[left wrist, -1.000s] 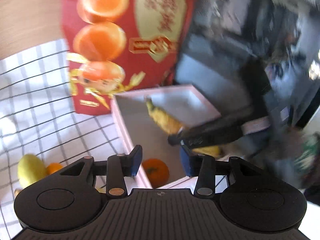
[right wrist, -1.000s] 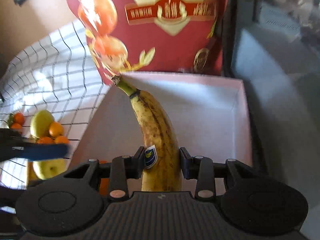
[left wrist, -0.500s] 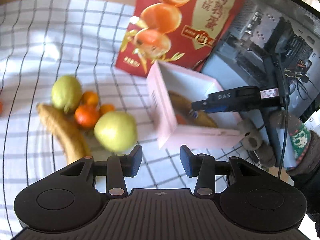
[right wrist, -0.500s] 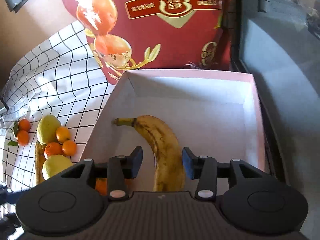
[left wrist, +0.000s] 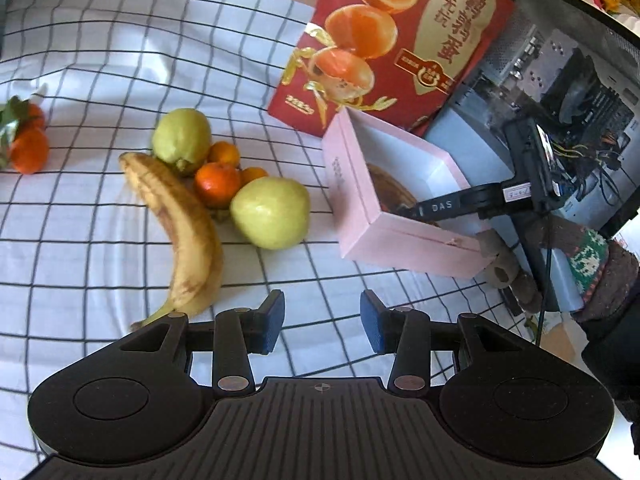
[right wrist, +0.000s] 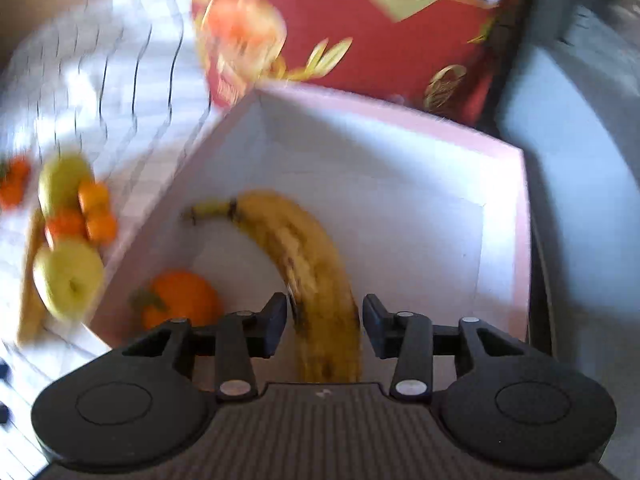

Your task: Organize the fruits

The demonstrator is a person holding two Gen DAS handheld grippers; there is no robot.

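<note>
Black tongs (left wrist: 322,322) with blue pads (left wrist: 272,320), silver screws.

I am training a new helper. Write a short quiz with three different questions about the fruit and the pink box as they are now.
1. True or false: the right gripper is clamped on the banana in the box.
2. Which fruit lies beside that banana in the pink box? A) pear B) tangerine C) lemon
3. How many bananas lie on the checked cloth?

Key
1. False; its pads stand off the banana.
2. B, the tangerine.
3. One, the banana on the cloth.
</note>
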